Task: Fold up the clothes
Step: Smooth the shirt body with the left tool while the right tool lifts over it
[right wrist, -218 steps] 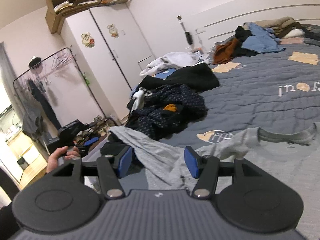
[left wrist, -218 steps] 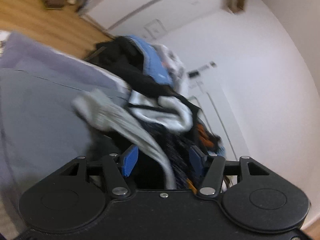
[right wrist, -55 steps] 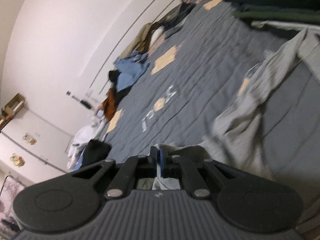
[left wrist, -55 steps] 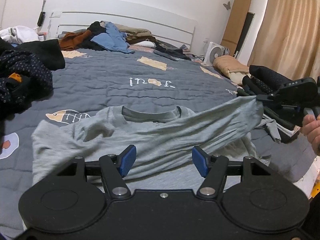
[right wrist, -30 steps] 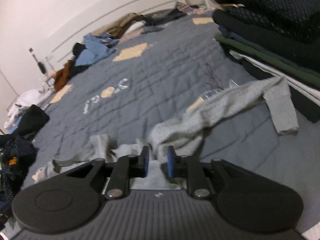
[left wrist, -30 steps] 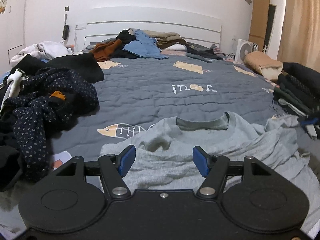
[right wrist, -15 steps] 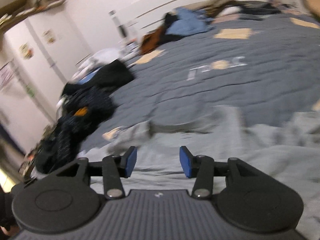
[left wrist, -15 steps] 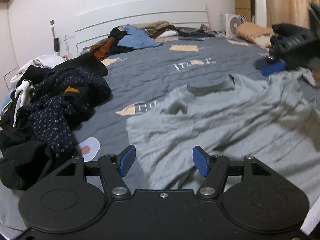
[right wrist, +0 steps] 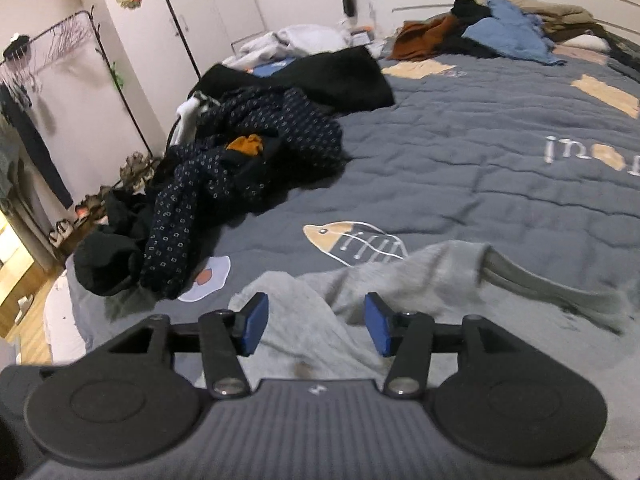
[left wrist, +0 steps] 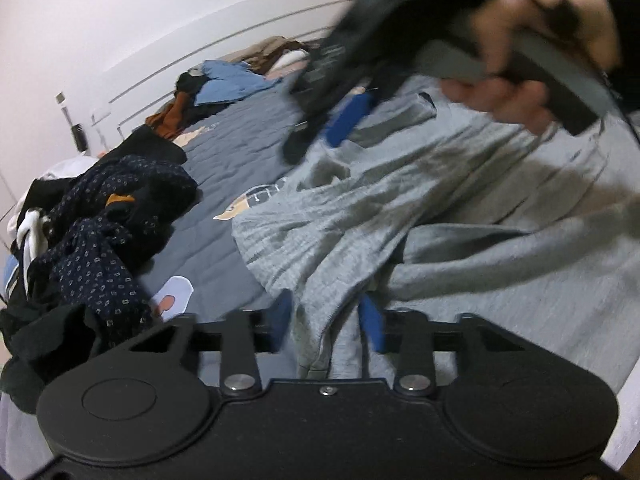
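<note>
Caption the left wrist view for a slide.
Left gripper closing on a bunched fold of the grey top on the bed, right gripper hovering beyond.

sweatshirt (left wrist: 460, 216): light heather grey, darker grey collar
quilt (right wrist: 460, 152): slate grey, tan patches, white lettering, a fish motif
dotted garment (right wrist: 240, 152): navy with small white squares
shirt by headboard (right wrist: 504, 28): light blue
left claw (left wrist: 327, 322): black, blue pads
right claw (right wrist: 316, 324): black, blue pads
</note>
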Demonstrator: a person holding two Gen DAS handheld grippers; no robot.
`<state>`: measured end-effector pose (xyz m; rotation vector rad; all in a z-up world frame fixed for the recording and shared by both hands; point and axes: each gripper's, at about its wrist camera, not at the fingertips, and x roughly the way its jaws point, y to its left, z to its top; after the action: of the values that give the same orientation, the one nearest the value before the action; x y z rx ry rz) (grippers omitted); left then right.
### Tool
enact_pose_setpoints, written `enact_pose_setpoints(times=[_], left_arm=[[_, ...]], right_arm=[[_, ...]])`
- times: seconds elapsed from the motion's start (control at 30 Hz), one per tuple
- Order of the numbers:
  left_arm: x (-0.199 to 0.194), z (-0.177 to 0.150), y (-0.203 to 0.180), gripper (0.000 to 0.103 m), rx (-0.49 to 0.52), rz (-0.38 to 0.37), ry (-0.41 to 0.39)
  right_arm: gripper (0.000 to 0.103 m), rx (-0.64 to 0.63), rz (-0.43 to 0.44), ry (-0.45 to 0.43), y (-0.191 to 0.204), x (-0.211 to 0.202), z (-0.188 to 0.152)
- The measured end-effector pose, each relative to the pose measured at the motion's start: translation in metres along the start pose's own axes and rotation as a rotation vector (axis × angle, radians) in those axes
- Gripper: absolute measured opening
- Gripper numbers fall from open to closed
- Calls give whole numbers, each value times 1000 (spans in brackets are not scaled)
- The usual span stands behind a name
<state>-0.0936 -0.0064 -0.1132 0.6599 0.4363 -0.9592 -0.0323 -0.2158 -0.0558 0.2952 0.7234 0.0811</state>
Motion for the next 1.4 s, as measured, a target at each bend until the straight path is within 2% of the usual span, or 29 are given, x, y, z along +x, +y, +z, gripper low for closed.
enact_pose_setpoints(times=[0.27,0.47,0.53,0.57,0.6,0.67,0.73,0.9,0.97,1.1,1.17,1.2,1.27,1.33,1.4], left_arm=[[6,-2,-2,32,28,15,18],[12,-3,-2,32,39,28,22],[14,-3,0,27,34,29,21],[15,-3,1,21,32,28,22],[15,-3,2,14,29,25,24],[14,-1,4,8,25,16,23],[10,0,6,5,33,6,16],[-4,3,10,3,62,-5,6],[-8,3,12,3,60,-15,10],[-3,-1,13,3,65,-10,32],[2,-3,13,3,67,14,47],[1,-3,15,5,62,13,51],[-4,0,17,8,45,37,13],[-10,3,16,29,43,64,-29],[-12,7,14,31,41,55,-56]], right_arm=[[52,8,14,45,7,46,10],[52,32,63,77,11,66,14],[52,48,72,105,13,72,15],[47,60,77,122,13,76,15],[32,73,82,140,14,80,15],[6,113,70,166,13,86,16],[5,174,72,155,8,87,18],[4,316,49,34,-9,75,32],[3,313,20,3,-10,73,37],[3,316,-20,6,-17,82,42],[4,304,12,58,-18,92,41],[5,291,23,81,-17,97,41],[7,241,2,46,-12,90,42],[8,217,10,9,-9,75,48],[16,210,31,-12,-9,59,56]])
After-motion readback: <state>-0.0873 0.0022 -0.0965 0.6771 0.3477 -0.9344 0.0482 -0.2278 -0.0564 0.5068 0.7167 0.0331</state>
